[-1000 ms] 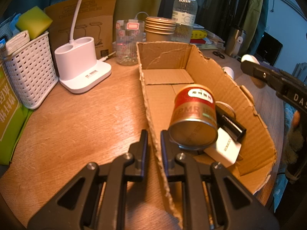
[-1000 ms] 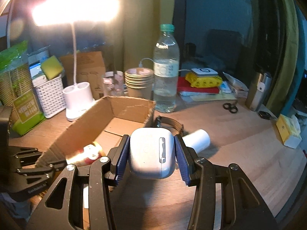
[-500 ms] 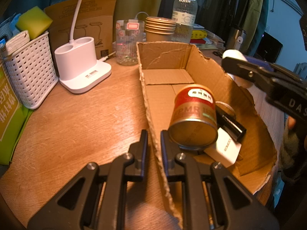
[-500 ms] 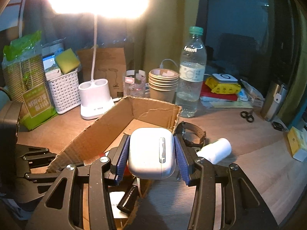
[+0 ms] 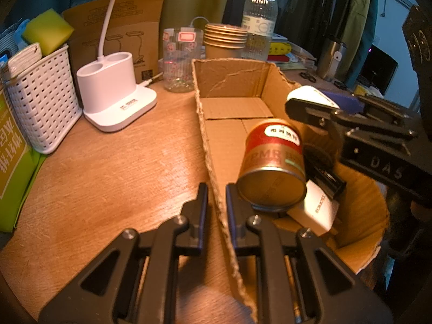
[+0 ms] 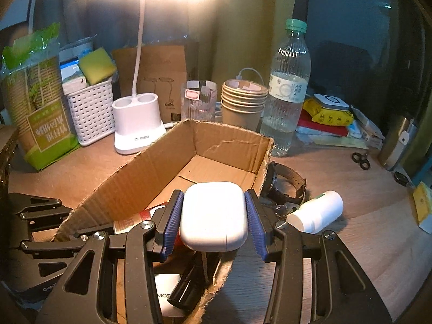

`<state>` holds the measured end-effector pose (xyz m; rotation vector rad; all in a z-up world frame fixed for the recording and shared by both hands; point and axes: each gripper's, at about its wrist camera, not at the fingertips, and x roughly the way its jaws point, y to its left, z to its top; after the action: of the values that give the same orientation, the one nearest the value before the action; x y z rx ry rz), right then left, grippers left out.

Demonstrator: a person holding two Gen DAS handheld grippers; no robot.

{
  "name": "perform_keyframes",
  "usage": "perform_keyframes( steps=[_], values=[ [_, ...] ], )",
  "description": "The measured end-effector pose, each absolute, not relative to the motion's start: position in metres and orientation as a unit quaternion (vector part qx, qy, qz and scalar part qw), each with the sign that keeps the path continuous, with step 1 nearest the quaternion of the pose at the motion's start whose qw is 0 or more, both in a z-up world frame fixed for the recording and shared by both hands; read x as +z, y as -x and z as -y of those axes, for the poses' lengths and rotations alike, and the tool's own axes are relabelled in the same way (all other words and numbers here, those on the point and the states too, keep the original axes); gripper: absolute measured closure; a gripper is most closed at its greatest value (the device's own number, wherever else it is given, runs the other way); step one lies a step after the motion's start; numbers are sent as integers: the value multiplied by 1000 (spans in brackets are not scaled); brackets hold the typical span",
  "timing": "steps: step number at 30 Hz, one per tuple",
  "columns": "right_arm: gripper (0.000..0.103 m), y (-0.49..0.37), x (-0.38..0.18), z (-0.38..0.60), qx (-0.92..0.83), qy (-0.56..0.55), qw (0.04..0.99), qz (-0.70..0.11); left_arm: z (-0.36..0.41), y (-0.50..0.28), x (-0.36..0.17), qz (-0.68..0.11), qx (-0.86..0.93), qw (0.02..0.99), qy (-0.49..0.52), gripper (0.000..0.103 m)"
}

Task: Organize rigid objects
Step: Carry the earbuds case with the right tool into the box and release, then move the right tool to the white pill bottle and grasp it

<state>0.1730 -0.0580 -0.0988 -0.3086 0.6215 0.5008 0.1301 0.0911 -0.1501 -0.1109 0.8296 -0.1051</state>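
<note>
The white earbud case (image 6: 213, 217), pinched in the right gripper (image 6: 213, 221) above the cardboard box (image 6: 151, 167) whose wall the left gripper (image 5: 216, 202) clamps, may bounce off the red can (image 5: 274, 162) if released here.

White earbud case (image 6: 213, 216) held above cardboard box (image 6: 151, 159); tin (image 5: 272, 167) inside.

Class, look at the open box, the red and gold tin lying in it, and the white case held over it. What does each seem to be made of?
Box: corrugated cardboard, matte brown; fluted, ragged torn edges show.
Tin: probably metal, with a glossy printed label; the gold end shines and has a rolled rim.
White case: likely smooth hard plastic, with rounded corners and a soft sheen.
</note>
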Motion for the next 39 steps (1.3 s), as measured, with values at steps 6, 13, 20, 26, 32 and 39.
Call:
perform_keyframes(
  steps=[6, 13, 20, 26, 32, 39],
  values=[
    [55, -174, -103, 53, 244, 157, 906, -308, -91, -130, -150, -403, -51, 912, 54, 89],
    [54, -175, -104, 48, 240, 165, 906, -307, -90, -131, -150, -403, -52, 912, 53, 89],
    [54, -174, -103, 50, 237, 164, 908, -305, -91, -131, -150, -403, -52, 912, 53, 89],
    [54, -172, -98, 58, 234, 154, 912, -301, -91, -131, -150, -403, -52, 912, 53, 89],
    [54, -170, -90, 69, 229, 141, 917, -294, -91, -131, -150, -403, -52, 912, 53, 89],
    [54, -171, -80, 89, 210, 124, 927, -284, -91, -131, -150, -403, -52, 912, 53, 89]
  ],
)
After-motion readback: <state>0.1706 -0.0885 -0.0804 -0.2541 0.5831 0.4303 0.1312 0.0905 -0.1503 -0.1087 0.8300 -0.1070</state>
